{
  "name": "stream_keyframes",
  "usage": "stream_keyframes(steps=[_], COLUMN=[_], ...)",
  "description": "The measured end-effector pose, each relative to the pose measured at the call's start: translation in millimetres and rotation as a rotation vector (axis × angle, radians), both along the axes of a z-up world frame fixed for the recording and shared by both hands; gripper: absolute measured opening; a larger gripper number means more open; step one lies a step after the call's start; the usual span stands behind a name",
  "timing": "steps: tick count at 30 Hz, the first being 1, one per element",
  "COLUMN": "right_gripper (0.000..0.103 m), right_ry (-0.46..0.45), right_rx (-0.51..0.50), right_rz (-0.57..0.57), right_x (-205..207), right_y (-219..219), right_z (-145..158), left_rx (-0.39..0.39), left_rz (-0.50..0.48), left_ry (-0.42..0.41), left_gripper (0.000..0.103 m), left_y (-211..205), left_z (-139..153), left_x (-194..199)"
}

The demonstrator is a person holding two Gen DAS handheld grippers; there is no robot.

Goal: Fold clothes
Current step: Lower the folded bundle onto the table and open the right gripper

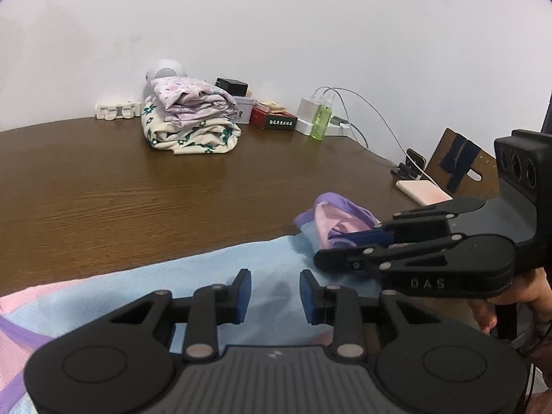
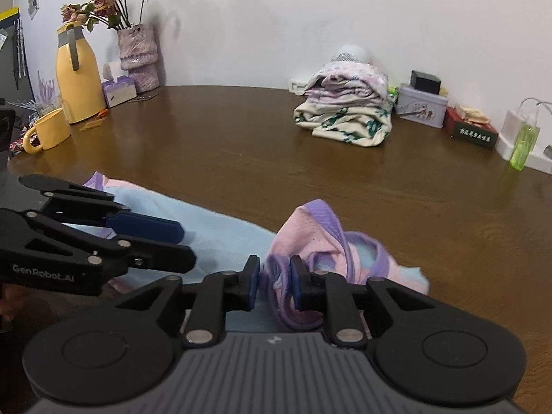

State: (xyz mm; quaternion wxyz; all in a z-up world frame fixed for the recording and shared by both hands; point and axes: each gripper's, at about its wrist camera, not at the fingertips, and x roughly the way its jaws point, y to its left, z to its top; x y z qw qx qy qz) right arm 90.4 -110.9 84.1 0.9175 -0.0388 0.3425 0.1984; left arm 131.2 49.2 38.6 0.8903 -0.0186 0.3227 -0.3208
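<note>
A light blue garment (image 1: 207,276) with pink panels and purple trim lies on the brown table (image 1: 103,189) near its front edge. My left gripper (image 1: 274,293) hovers just above the blue cloth, open, with nothing between its pads. My right gripper (image 2: 274,281) is shut on a bunched pink and purple part of the garment (image 2: 310,238). In the left wrist view the right gripper (image 1: 327,247) comes in from the right and pinches that same fold. From the right wrist view, the left gripper (image 2: 186,245) is open over the blue cloth (image 2: 220,238).
A pile of folded floral clothes (image 1: 193,120) (image 2: 345,110) sits at the back by the wall. Boxes, a tin (image 2: 421,108) and a green bottle (image 2: 522,141) stand to its right. A yellow jug (image 2: 77,79), mug (image 2: 51,132) and vase (image 2: 138,55) stand far left. Right edge: phone stand (image 1: 410,165), chair (image 1: 459,169).
</note>
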Motion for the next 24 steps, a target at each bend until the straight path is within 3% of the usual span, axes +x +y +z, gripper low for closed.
stream_keyframes(steps=[1,2,5,6,8,9,11,14,16,24], right_gripper=[0.038,0.045,0.053,0.061,0.065,0.065,0.064,0.047,0.034,0.031], right_ry=[0.002,0.002,-0.032,-0.061,-0.120,-0.149,-0.177,-0.153,-0.140,-0.086], right_rx=[0.009,0.035,0.166,0.186,0.227,0.246,0.180,0.158,0.156,0.146], right_rz=[0.005,0.012,0.052,0.050,0.046,0.042,-0.022,-0.048,-0.038,0.003], right_x=[-1,-4,-20,-27,-42,-49,-52,-39,-31,2], right_y=[0,-1,-18,-26,-43,-51,-67,-82,-87,-107], right_z=[-1,1,21,28,44,51,50,37,29,-2], left_rx=[-0.003,-0.008,-0.029,-0.035,-0.048,-0.053,-0.055,-0.045,-0.037,0.029], left_rz=[0.001,0.005,0.020,0.026,0.037,0.040,0.041,0.004,-0.028,-0.138], left_ry=[-0.001,-0.002,-0.004,-0.006,-0.013,-0.022,-0.042,-0.063,-0.062,0.026], left_gripper=[0.030,0.031,0.035,0.035,0.035,0.035,0.034,0.032,0.024,0.027], left_y=[1,3,8,10,13,13,10,-5,-20,-101], left_z=[0,0,-1,0,1,3,8,18,22,21], left_x=[0,-1,-2,-2,-2,-3,-6,-8,-8,9])
